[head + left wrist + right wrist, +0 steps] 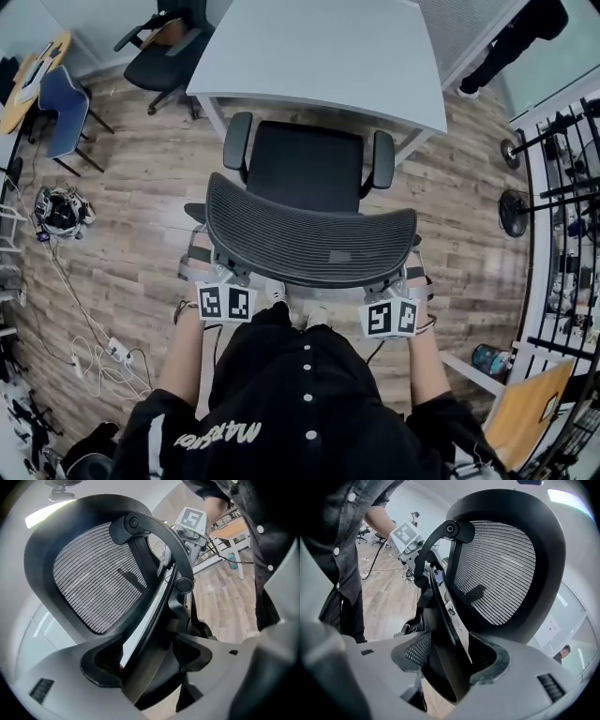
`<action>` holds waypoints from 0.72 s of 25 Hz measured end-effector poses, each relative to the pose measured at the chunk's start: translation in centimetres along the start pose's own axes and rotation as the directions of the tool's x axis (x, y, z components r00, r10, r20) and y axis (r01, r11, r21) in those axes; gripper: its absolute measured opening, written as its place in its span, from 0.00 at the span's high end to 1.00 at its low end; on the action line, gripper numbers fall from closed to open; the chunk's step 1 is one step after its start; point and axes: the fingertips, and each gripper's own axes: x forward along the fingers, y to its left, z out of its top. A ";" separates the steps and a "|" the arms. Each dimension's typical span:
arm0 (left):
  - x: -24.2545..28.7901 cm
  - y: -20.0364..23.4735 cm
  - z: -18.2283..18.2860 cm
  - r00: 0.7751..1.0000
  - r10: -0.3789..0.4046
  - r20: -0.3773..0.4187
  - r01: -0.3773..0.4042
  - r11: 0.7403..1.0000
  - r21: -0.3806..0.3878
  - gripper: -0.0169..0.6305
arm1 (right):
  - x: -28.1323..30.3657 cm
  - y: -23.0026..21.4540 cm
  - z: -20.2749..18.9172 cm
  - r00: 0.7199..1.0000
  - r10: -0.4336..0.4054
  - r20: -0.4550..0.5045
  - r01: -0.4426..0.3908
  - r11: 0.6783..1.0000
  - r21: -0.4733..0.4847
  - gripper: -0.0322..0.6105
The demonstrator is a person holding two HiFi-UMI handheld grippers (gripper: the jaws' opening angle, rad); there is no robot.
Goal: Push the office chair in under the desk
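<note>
Left gripper [147, 658] and right gripper [450, 658] each pinch the black frame of the chair's backrest [309, 234], a rib of the frame wedged between the pads at either lower corner, left and right of the frame's centre in the head view. The twin grip looks chosen so that a push runs evenly through both sides and the chair [305, 167] rolls straight rather than swinging on its castors. Both grippers point forward and somewhat down, in line with the way the chair must travel, and the person stands close behind it at the bottom of the frame, arms out to each side. The chair sits in the middle of the frame, squarely facing the white desk [319, 47] at the top, its seat's front edge about level with the desk's near edge and its armrests just short of it, so the seat is, by this reading, not yet tucked under. The gap between the desk legs lies dead ahead, and the armrests appear the likeliest parts to catch the desktop. A second black chair [169, 52] stands apart at upper left, and cables [94, 347] trail across the wood floor [141, 216] at lower left, clear of the path.
</note>
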 end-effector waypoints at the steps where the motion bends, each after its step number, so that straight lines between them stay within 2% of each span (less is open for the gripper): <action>1: 0.3 0.1 0.1 1.000 0.001 -0.001 -0.001 1.000 -0.001 0.44 | 0.2 -0.2 -0.1 1.000 -0.002 0.001 0.002 1.000 -0.001 0.54; 18: 3.8 1.8 0.3 1.000 -0.004 0.010 0.003 1.000 0.004 0.44 | 2.6 -2.9 -1.4 1.000 -0.021 -0.021 0.020 1.000 -0.015 0.54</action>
